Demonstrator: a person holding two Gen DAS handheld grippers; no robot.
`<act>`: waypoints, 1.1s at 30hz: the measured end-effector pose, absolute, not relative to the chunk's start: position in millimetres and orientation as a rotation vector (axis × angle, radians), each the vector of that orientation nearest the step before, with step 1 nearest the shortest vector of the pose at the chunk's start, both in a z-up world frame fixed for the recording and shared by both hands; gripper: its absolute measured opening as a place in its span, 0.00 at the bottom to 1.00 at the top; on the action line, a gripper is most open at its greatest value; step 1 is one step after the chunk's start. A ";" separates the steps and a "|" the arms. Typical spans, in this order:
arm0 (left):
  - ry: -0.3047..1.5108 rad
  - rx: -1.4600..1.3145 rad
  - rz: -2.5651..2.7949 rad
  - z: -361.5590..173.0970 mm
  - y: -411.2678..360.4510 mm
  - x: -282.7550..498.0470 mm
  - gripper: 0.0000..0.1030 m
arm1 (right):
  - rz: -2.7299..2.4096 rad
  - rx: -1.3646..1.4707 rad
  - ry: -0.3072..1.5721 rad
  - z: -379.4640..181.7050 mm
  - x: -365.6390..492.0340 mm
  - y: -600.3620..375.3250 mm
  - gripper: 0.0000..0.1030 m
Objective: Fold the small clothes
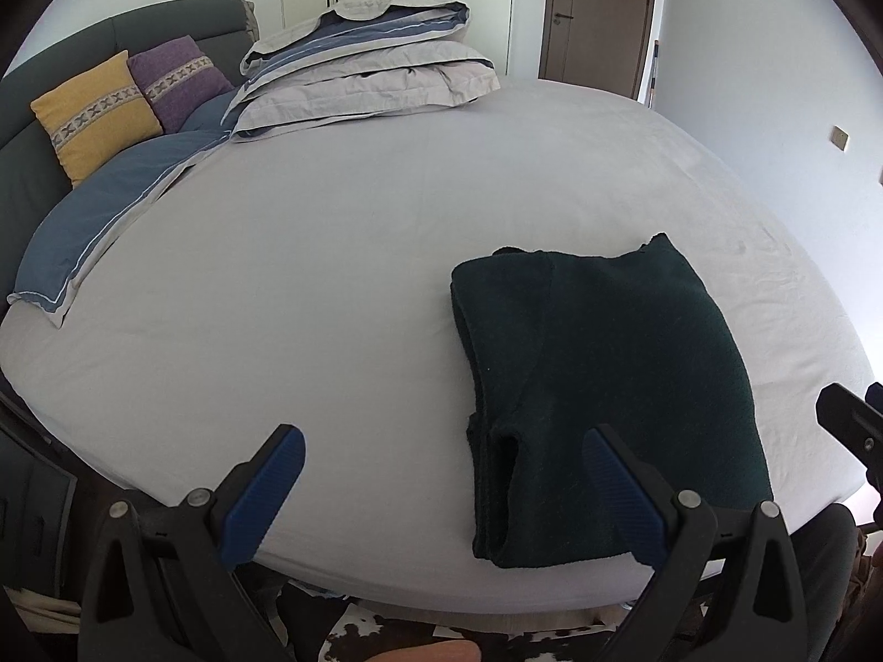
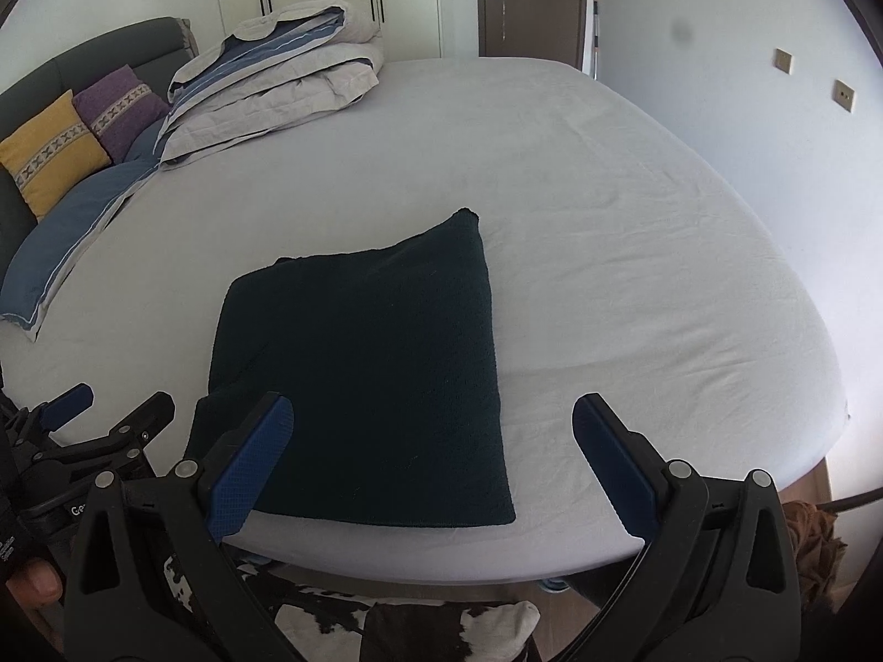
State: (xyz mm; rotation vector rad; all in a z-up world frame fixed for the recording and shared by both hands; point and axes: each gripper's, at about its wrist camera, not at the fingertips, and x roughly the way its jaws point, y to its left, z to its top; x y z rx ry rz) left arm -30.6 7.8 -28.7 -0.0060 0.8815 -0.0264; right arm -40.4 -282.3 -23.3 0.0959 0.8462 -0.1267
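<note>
both rigs hang over the near edge of the bed [image 1: 386, 209], looking across it.

left gripper [image 1: 444, 460]: jaws spread wide, nothing between them. its blue pads [image 1: 264, 499] sit above bare sheet on one side and over the near left corner of the garment on the other; i cannot tell whether the right pad touches the cloth.

right gripper [image 2: 433, 427]: jaws spread wide too, empty. the left pad overlaps the garment's near left edge in my view, the right pad is over plain sheet.

dark green garment [image 2: 370, 375]: folded into a rough rectangle, lying flat on the bed near the front edge. in the left wrist view it [image 1: 601, 380] shows stacked layers along its left side and an open sleeve or hem mouth near the front. the far corner sticks up a little.

i see the left gripper in the right wrist view at the lower left [image 2: 110, 411], beside the garment, and a bit of the right gripper at the right edge of the left view [image 1: 852, 419].

far side of the bed: a folded grey and blue duvet [image 1: 370, 66], a yellow cushion [image 1: 94, 110] and a purple cushion [image 1: 179, 80] against a dark headboard [image 1: 33, 176]. a blue pillow [image 1: 105, 215] lies flat below them. brown door [image 1: 601, 11] behind.
</note>
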 end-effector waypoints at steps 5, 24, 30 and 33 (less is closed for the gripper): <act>0.882 -0.004 -0.027 -29.6 7.6 -30.9 1.00 | -0.128 0.104 0.858 -27.6 -38.1 -283.3 1.00; 0.886 -0.001 -0.032 -31.3 9.4 -30.8 1.00 | -0.127 0.104 0.875 -36.6 -34.3 -277.3 1.00; 0.889 -0.001 -0.035 -32.0 9.3 -30.2 1.00 | -0.127 0.105 0.876 -36.7 -34.6 -276.7 1.00; 0.889 0.000 -0.034 -32.0 9.2 -30.2 1.00 | -0.127 0.104 0.876 -37.4 -34.4 -276.5 1.00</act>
